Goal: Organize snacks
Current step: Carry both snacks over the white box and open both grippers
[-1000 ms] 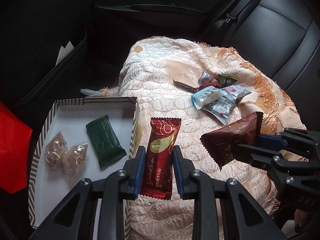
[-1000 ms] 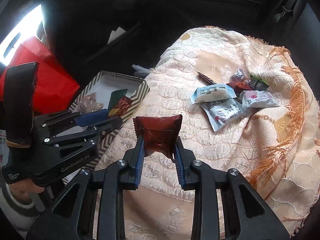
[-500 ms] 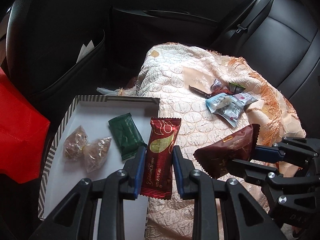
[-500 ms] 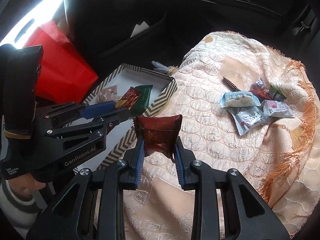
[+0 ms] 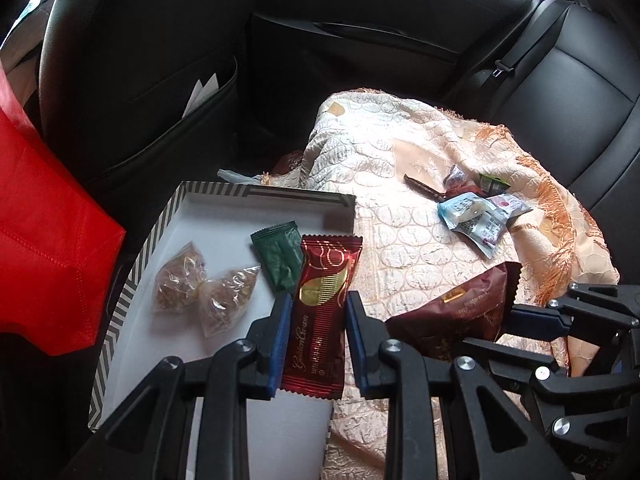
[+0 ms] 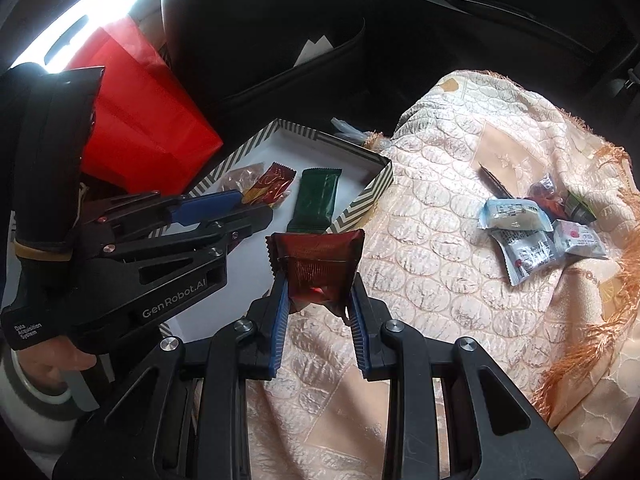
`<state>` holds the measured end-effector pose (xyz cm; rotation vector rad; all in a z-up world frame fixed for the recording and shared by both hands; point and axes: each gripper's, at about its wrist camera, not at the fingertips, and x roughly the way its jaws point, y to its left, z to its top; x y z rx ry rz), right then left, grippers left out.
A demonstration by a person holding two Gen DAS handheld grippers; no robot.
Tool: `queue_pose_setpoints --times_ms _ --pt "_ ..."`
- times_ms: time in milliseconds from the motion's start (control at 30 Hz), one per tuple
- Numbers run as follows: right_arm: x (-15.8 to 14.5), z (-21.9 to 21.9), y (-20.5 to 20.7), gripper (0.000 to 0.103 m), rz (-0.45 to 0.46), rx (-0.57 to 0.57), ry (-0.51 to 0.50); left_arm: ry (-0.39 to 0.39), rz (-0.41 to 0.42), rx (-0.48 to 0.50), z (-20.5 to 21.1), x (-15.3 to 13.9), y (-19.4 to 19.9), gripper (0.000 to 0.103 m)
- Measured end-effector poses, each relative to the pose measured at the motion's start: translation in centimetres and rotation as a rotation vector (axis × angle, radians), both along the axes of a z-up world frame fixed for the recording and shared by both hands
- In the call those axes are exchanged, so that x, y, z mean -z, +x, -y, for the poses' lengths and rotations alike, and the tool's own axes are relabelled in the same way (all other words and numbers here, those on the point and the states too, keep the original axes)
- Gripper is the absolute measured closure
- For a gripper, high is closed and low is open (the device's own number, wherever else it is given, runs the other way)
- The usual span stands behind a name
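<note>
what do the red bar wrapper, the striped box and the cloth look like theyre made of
Red bar wrapper: glossy foil-like plastic film, crimped ends, shiny highlights. Striped box: probably matte cardboard, thin stiff walls. Cloth: woven satin-like fabric with sheen, raised pattern and fringe.

The box (image 5: 264, 194) sits left of the blanket (image 5: 400, 240), its right wall touching it. In the box lie two wrapped sweets (image 5: 202, 288) at the left and a flat packet (image 5: 278, 254) to their right. The bag (image 5: 48, 240) stands left of the box. A cluster of packets (image 5: 476, 212) lies on the blanket, well right of the box.
</note>
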<state>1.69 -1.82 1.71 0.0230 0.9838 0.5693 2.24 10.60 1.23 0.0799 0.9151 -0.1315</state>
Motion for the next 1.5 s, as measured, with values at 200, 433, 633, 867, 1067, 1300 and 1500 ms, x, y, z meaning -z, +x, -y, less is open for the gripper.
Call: queue_pose_setpoints --times_ms 200,433,633,867,1067,1300,1500 --pt "0.3 -1.5 0.4 0.076 -0.013 -0.036 -0.008 0.000 -0.006 -0.031 -1.3 0.2 -0.1 0.074" --pt "0.9 -3.5 0.7 0.076 -0.030 -0.079 -0.020 0.007 -0.010 -0.068 -2.8 0.6 0.0 0.074" --pt "1.6 -5.2 0.9 0.076 -0.049 -0.112 -0.027 0.017 -0.023 -0.102 -4.2 1.5 0.3 0.074" --pt "2.8 -7.4 1.6 0.076 -0.078 -0.158 -0.046 0.026 -0.050 -0.166 -6.3 3.1 0.8 0.074" --pt "4.6 -9.8 3.1 0.076 -0.115 -0.204 -0.077 0.029 -0.088 -0.242 -8.6 4.7 1.6 0.074" --pt "6.8 -12.5 4.9 0.076 -0.145 -0.239 -0.118 0.046 -0.111 -0.287 -9.9 6.1 1.8 0.074" --pt "8.3 -13.4 5.6 0.076 -0.156 -0.236 -0.144 0.045 -0.133 -0.300 -10.2 7.1 2.1 0.074"
